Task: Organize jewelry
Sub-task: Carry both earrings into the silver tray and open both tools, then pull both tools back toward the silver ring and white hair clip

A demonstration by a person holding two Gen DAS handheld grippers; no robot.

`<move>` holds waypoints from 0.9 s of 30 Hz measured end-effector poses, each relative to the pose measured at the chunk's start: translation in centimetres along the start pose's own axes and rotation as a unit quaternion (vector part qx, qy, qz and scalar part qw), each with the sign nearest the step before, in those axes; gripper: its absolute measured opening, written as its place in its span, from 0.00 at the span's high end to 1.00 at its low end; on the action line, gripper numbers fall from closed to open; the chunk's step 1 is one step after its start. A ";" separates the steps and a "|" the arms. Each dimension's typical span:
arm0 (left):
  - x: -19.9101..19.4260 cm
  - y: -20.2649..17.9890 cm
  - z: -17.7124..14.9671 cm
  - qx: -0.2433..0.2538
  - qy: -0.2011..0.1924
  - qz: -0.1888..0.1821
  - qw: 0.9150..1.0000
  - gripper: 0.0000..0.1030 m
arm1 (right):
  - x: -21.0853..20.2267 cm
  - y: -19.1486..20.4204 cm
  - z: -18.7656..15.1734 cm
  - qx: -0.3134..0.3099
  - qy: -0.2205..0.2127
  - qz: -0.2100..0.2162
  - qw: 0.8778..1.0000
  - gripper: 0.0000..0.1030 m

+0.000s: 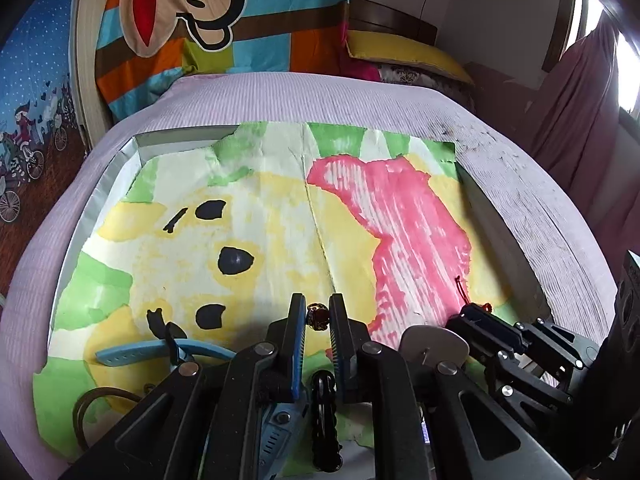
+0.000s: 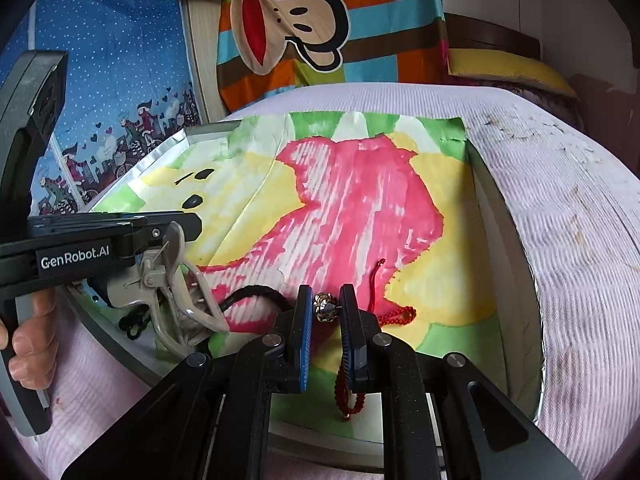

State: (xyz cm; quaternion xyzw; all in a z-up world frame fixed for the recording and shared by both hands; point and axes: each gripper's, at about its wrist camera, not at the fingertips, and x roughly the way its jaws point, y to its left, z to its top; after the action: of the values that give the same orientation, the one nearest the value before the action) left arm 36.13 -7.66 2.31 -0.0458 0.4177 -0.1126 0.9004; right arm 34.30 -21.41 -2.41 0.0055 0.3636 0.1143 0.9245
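Bed with a ribbed lilac cover (image 1: 280, 96), striped monkey-print quilt (image 1: 224, 16) at 12 o'clock, yellow pillow (image 1: 404, 56) at 1 o'clock. On the bed sits a shallow grey tray (image 1: 100, 188) lined with a painted paper (image 1: 280, 208) — yellow, green, big pink patch.

Left tongs (image 1: 318, 314) low at 6 o'clock of the left view, fingers narrowed around a dark patterned bead (image 1: 318, 315) that sits right between the tips; whether the pads actually pinch it — cannot tell. A black braided cord (image 1: 325, 420) runs back under the tongs toward 6 o'clock. A blue strap (image 1: 160, 350) lies at 8 o'clock of the tongs, a thin brown ring (image 1: 86, 404) further out at 8 o'clock, and a grey claw hair clip (image 1: 434, 346) just beside them at 4 o'clock.

Right tongs (image 2: 326, 306) hold a silver-and-brown bead (image 2: 326, 307) between the tips, the bead touching both pads, so clenched on it. A red braided cord (image 2: 394, 312) trails from the bead toward 3 o'clock and loops back under the right finger to 6 o'clock. In the right view the black cord curves away at 9 o'clock, with the hair clip beyond it. A hand (image 2: 30, 336) grips the left handle at 8 o'clock.
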 end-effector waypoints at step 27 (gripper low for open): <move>-7.4 1.2 -4.2 -0.028 -0.131 0.015 0.991 0.33 | -10.6 0.2 -1.8 -0.004 -0.159 -0.046 0.986 0.34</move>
State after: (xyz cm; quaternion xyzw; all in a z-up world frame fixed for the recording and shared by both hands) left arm 28.47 -4.64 4.86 -0.0789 0.2996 -0.0803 0.9474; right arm 25.53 -23.62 3.38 0.0032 0.2109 0.0706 0.9749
